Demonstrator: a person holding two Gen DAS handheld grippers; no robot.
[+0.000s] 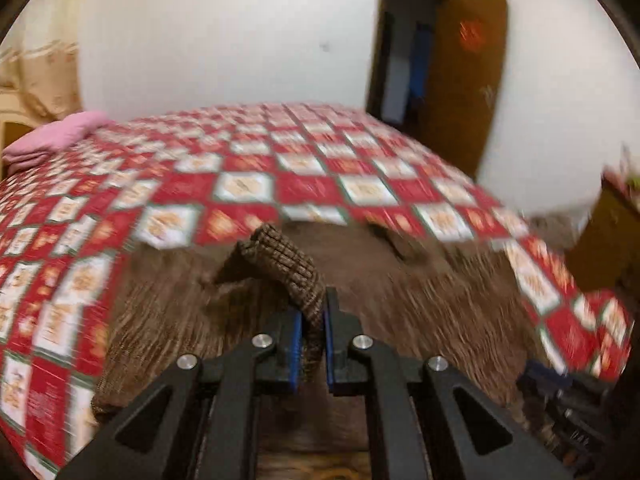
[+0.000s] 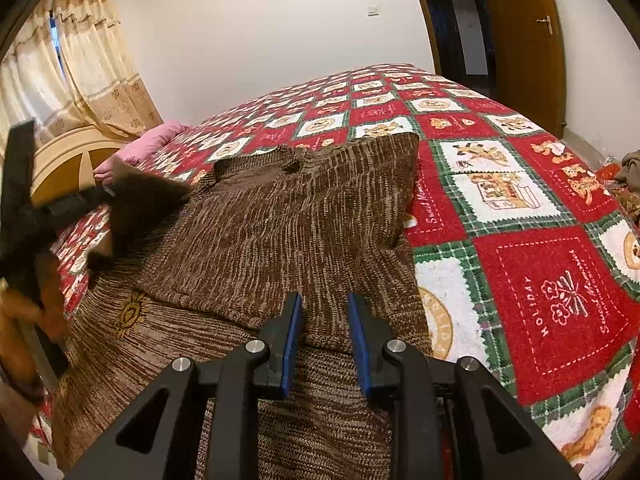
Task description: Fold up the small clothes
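A brown knit sweater (image 2: 280, 216) lies spread on the red and white checked bedspread (image 2: 540, 280), one side folded over its middle. My left gripper (image 1: 312, 320) is shut on the sweater's ribbed cuff (image 1: 288, 264), which stands up between the blue pads; the picture is blurred. In the right wrist view that gripper (image 2: 100, 196) shows at the left as a blur, carrying the dark sleeve (image 2: 140, 204) above the sweater. My right gripper (image 2: 324, 316) hovers low over the sweater's near right part, its pads a little apart, with only flat knit showing in the gap.
A pink folded cloth (image 2: 156, 140) lies by the wooden headboard (image 2: 68, 160). More clothes (image 2: 628, 172) are piled past the bed's right edge. A brown door (image 2: 524, 40) stands open at the back right. A person's hand (image 2: 24, 312) holds the left gripper.
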